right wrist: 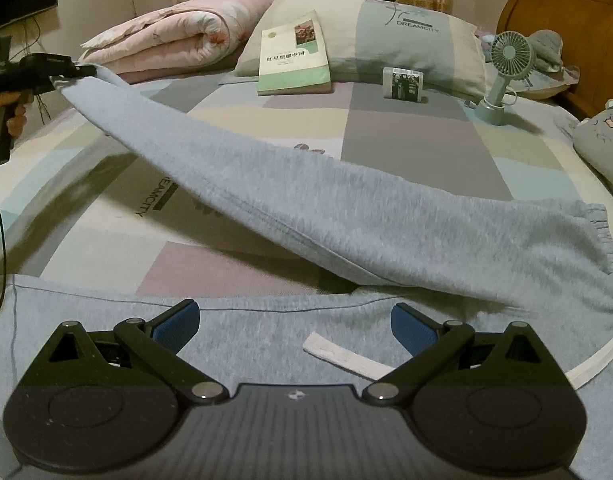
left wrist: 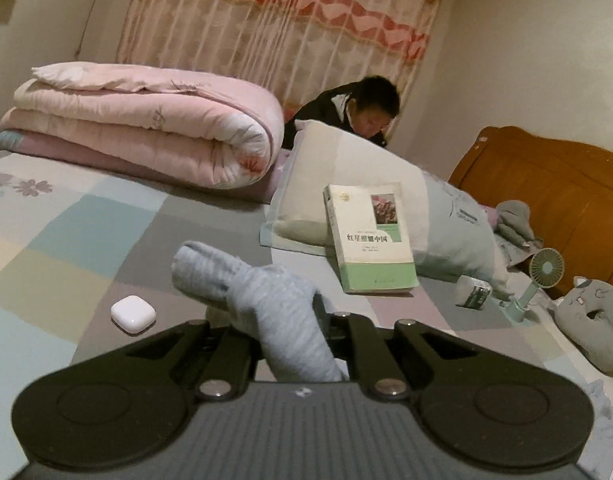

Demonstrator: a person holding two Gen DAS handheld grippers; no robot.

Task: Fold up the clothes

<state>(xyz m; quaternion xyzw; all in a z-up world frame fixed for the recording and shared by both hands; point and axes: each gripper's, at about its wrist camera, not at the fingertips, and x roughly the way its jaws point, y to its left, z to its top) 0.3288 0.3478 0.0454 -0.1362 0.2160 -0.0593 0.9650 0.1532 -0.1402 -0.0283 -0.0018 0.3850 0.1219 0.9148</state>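
Note:
Light grey sweatpants point(right wrist: 306, 208) lie on the bed. One leg is lifted and stretched from the elastic waistband at the right toward the upper left. My left gripper point(right wrist: 72, 72) is shut on that leg's cuff, held up by a hand at the left edge. In the left wrist view the cuff point(left wrist: 266, 292) bunches up out of the left gripper point(left wrist: 294, 344), whose fingers are pressed on the cloth. My right gripper point(right wrist: 294, 328) is open, its blue pads point(right wrist: 178, 320) hovering over the other leg and a white drawstring point(right wrist: 342, 356).
On the patchwork sheet point(right wrist: 406, 136) are a green-and-white book point(right wrist: 294, 56), a small box point(right wrist: 402, 84), a mint desk fan point(right wrist: 506, 76) and a white earbud case point(left wrist: 132, 314). A pillow point(right wrist: 386, 32), a folded pink quilt point(left wrist: 146, 136), a grey plush point(left wrist: 590, 320) and a wooden headboard point(left wrist: 546, 192) border the bed. A person point(left wrist: 362, 108) sits behind the pillow.

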